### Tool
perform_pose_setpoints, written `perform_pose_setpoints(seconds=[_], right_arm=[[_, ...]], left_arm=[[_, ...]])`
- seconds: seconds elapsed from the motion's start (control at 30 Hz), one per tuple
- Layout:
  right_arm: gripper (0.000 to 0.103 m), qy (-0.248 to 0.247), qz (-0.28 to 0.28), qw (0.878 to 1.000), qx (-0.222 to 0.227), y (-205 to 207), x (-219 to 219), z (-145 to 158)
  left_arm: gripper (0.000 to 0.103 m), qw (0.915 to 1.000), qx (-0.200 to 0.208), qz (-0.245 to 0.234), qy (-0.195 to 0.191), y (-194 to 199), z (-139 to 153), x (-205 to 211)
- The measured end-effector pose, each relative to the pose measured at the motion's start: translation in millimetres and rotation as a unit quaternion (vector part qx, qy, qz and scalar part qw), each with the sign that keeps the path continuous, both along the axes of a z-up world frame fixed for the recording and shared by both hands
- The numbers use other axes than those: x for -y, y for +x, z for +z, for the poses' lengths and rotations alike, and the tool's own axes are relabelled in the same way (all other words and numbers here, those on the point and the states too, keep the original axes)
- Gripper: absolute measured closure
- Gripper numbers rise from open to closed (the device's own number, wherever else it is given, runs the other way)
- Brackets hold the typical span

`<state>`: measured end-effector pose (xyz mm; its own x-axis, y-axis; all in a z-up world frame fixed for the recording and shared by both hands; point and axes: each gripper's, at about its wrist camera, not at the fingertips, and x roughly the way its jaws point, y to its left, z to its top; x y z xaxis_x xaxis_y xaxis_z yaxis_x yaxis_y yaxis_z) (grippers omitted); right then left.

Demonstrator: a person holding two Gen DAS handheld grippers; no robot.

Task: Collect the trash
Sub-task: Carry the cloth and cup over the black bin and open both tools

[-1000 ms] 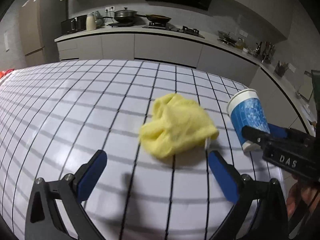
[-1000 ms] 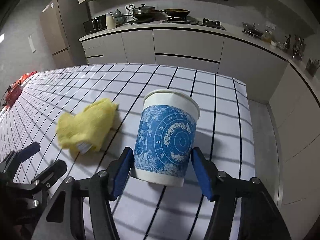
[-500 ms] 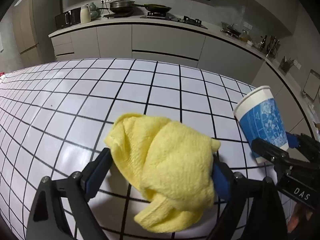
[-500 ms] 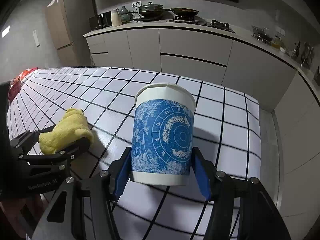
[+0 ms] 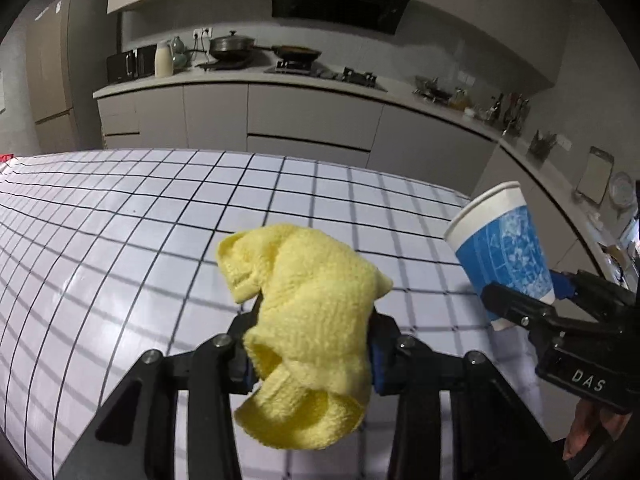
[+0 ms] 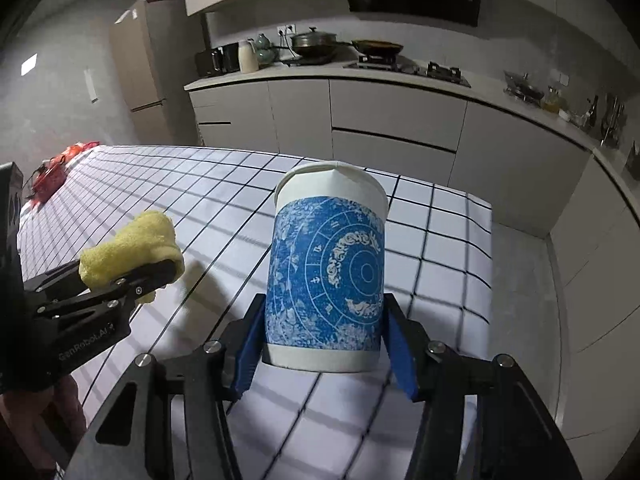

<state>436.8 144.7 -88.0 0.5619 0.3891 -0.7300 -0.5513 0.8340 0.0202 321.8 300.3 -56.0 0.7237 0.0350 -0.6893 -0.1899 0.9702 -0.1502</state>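
A crumpled yellow cloth (image 5: 312,320) hangs between the jaws of my left gripper (image 5: 312,344), lifted off the checked table (image 5: 120,240). The jaws are closing, and their pads press into the cloth from both sides. The right wrist view shows the same cloth (image 6: 136,240) bunched in that left gripper (image 6: 132,276). To the right, a blue-and-white paper cup (image 6: 328,272) stands upright in my right gripper (image 6: 324,332). Its jaws are closing too, with blue pads on the cup's lower sides. The cup (image 5: 504,248) is held above the table.
The table's right edge drops to a grey floor (image 6: 520,320). A red object (image 6: 48,178) lies at the table's far left end. Kitchen cabinets (image 5: 312,120) with pots and a stove run behind. A person's hand (image 5: 588,428) holds the right gripper.
The left gripper moved forward over the cloth, closed on it and raised it off the table. The right gripper lifted the cup from the table.
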Motion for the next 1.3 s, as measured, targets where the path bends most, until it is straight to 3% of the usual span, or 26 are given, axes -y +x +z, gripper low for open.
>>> perform_pose_setpoints(seconds=[0.27,0.63,0.93,1.3], right_arm=[[0.045,0.026,0.009,0.999,0.017,-72.0,68.6,27.3],[0.045,0.035,-0.010,0.999,0.027,-176.4,222.8,57.0],[0.045,0.014,-0.035,0.999,0.014,-229.8,325.5,43.7],[0.045,-0.010,-0.033,0.999,-0.014,-261.7,401.1,5.2]], left_arm=[[0.061,0.9999,0.015,-0.004,-0.007,-60.6,19.3,58.5],[0.061,0.9991,0.028,-0.032,0.000,-141.6,41.3,182.1],[0.061,0.9977,0.017,-0.066,-0.006,-172.6,26.2,261.9],[0.061,0.9970,-0.021,-0.074,-0.012,-203.6,-15.5,334.1]])
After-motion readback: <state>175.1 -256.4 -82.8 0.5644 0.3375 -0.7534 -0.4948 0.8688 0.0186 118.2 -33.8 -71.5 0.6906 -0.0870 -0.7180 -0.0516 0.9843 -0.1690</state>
